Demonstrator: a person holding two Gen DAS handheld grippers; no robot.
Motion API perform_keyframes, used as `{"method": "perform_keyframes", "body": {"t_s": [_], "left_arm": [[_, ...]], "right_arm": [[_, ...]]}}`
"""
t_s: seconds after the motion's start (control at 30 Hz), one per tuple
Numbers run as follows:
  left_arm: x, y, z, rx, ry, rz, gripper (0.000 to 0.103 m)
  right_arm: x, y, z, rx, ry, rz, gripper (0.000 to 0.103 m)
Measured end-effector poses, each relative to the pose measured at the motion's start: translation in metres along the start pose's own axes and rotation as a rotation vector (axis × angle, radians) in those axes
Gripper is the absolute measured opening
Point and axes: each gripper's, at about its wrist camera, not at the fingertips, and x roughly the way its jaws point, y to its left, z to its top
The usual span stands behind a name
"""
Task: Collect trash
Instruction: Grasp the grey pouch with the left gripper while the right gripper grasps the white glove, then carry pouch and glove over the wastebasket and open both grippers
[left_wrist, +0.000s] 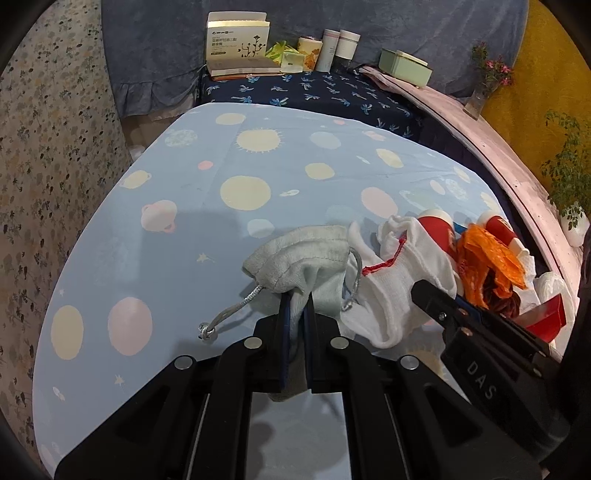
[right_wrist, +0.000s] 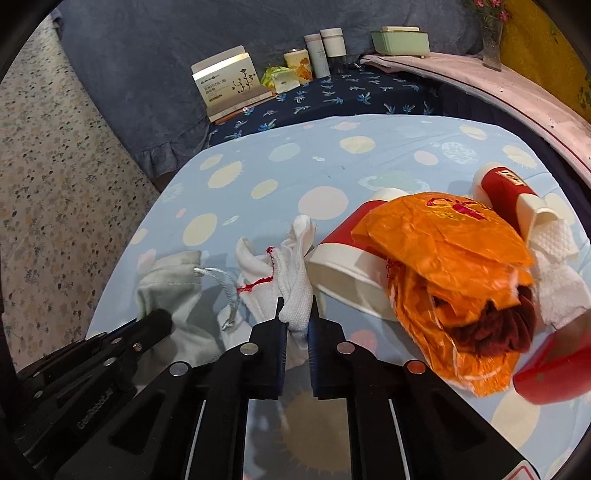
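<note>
Printed box (left_wrist: 236, 44), green case (left_wrist: 404, 66), flower vase (left_wrist: 480, 98)

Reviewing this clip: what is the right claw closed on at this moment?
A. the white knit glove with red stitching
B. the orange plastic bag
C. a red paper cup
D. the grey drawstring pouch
A: in the right wrist view the right claw pinches the white knit glove, while the orange plastic bag lies free to its right and the grey drawstring pouch sits in the left claw.
</note>
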Motion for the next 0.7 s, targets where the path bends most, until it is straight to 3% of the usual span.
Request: {"method": "perform_keyframes", "body": {"t_s": [0.3, 0.7], "left_arm": [[-0.032, -0.043, -0.018, 0.071, -0.026, -0.034, 0.006], [-0.074, -0.123, -0.033, 0.19, -0.082, -0.114, 0.006]], "right_arm": [[-0.067, -0.018, -0.016, 0.042, -0.075, 0.02, 0.01], [-0.153, -0.07, -0.022, 0.106, -0.222, -0.035, 0.01]]}}
